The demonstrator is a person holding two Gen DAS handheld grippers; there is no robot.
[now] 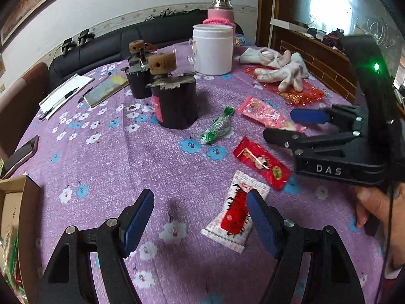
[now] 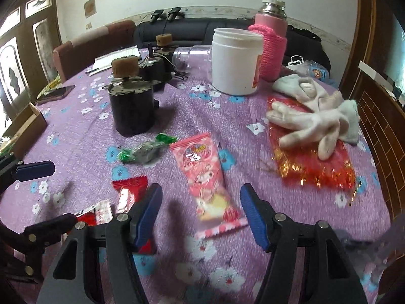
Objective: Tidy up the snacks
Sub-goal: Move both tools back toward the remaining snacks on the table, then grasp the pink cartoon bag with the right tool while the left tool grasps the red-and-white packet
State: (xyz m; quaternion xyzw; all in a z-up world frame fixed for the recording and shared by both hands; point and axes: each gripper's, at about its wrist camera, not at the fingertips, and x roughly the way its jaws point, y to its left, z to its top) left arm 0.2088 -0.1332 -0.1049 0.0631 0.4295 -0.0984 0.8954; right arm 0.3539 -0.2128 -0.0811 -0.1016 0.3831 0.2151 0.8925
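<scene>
Several snacks lie on the purple flowered tablecloth [image 1: 106, 167]: a green-wrapped candy [image 1: 217, 126], a pink packet [image 1: 265, 112], a red packet [image 1: 263, 164] and a white-and-red packet [image 1: 235, 210]. My left gripper [image 1: 200, 197] hovers open over bare cloth, with the white-and-red packet just inside its right finger. In the right wrist view my right gripper [image 2: 201, 192] is open above the pink packet [image 2: 210, 179], whose lower end lies between the fingers, with no pad pressing on it. The red packet [image 2: 129, 190] is beside its left finger. A brown cardboard box [image 1: 22, 202] holding wrappers stands at the left edge.
Two black cylinders with brown blocks on top [image 1: 174, 106], a white jar [image 1: 212, 48] and a pink-sleeved flask [image 1: 221, 10] stand further back. White gloves [image 2: 316, 119] rest on a red foil bag [image 2: 314, 167] at the right. A phone [image 1: 22, 152] and a notepad with pens [image 1: 65, 93] lie at the left.
</scene>
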